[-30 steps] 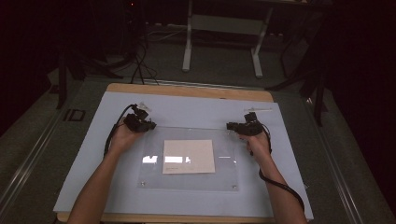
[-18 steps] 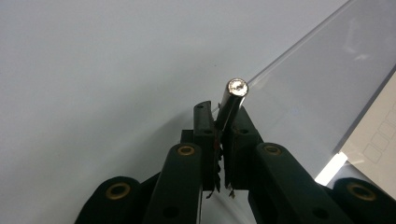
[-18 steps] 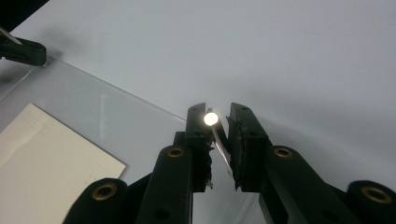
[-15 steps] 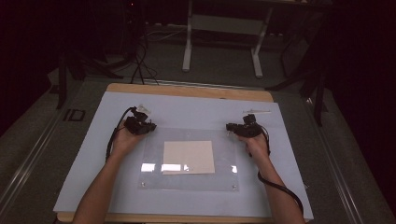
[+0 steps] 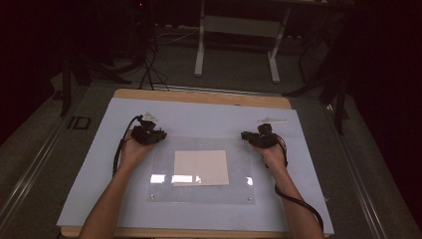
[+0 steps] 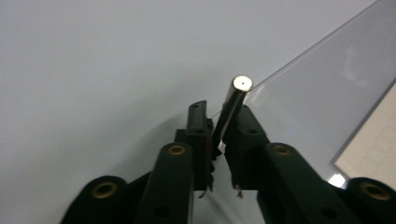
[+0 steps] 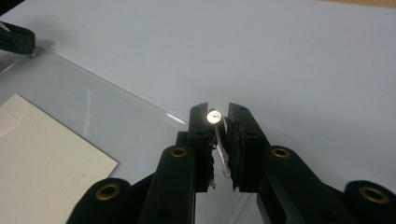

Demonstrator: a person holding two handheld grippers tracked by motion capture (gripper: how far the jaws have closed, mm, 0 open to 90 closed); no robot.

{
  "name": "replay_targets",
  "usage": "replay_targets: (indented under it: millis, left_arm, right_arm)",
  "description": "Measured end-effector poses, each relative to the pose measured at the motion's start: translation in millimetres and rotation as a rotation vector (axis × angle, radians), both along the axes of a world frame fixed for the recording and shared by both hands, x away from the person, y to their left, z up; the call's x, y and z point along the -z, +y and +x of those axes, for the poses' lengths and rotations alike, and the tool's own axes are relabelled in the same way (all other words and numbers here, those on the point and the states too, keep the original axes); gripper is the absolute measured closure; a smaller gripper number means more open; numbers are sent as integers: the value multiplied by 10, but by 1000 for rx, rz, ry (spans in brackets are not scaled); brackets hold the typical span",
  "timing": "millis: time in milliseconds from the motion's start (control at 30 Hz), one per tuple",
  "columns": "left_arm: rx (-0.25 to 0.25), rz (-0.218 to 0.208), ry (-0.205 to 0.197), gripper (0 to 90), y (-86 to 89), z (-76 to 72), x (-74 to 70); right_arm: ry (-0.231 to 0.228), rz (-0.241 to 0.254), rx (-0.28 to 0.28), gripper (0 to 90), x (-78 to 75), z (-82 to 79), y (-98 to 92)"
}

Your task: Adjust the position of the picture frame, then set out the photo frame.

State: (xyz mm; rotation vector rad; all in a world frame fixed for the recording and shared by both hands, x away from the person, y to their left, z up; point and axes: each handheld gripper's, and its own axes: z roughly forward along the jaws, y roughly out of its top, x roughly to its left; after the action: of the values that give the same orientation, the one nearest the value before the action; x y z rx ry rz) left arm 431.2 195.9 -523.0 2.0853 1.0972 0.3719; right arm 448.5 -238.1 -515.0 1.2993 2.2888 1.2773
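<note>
A clear plastic plate (image 5: 164,186) lies flat on a white mat (image 5: 199,117), with a cream sheet of paper (image 5: 201,168) under it. My left gripper (image 5: 159,134) is at the plate's far left corner, where it (image 6: 219,109) is shut on a short upright metal pin (image 6: 237,93). At the far right corner my right gripper (image 5: 246,136) is shut as well (image 7: 218,111), holding a small shiny-headed pin (image 7: 214,116). The plate's edge (image 7: 116,93) runs past those jaws. The left gripper's jaw tip (image 7: 16,39) shows far off in the right gripper view.
The mat covers a wooden table (image 5: 199,96). Small screws sit at the plate's near corners (image 5: 249,200). A cable (image 5: 298,204) trails from the right gripper along the forearm. Table legs (image 5: 201,45) and dark floor lie beyond the far edge.
</note>
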Motion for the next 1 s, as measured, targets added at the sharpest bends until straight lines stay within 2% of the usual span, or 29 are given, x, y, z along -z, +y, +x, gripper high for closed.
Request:
replay_targets:
  millis: [233,333,400,533,567,600,633,767,900,933,1000]
  left_arm:
    - [-62,-100,-40,655,129,-101,-82]
    - [-89,-120,-46,625,180,-142,-87]
    - [-103,-144,-50,597,201,-169,-82]
    - [-107,-200,-82,572,233,-236,-86]
    - [-107,-200,-82,570,233,-236,-86]
    - [-90,-217,-94,570,232,-271,-83]
    - [-89,-216,-97,555,228,-281,-79]
    - [-96,-169,-102,546,205,-291,-86]
    - [-101,-190,-108,535,222,-292,-93]
    - [-104,-190,-114,533,223,-295,-97]
    - [-117,-187,-134,531,209,-305,-98]
  right_arm:
    - [-53,-52,-5,709,-21,-59,3]
    - [-87,-80,-3,675,-30,-97,-1]
    - [-103,-82,-5,671,-34,-118,-11]
    - [-141,-91,-4,677,-21,-158,-14]
    - [-141,-91,-4,677,-21,-158,-14]
    - [-145,-84,-9,690,-16,-164,-18]
    - [-160,-94,-1,737,3,-174,-24]
    - [-174,-77,8,772,28,-194,-20]
    - [-202,-57,29,794,26,-212,-15]
    - [-206,-54,29,823,25,-212,-7]
    - [-214,-70,29,844,26,-218,22]
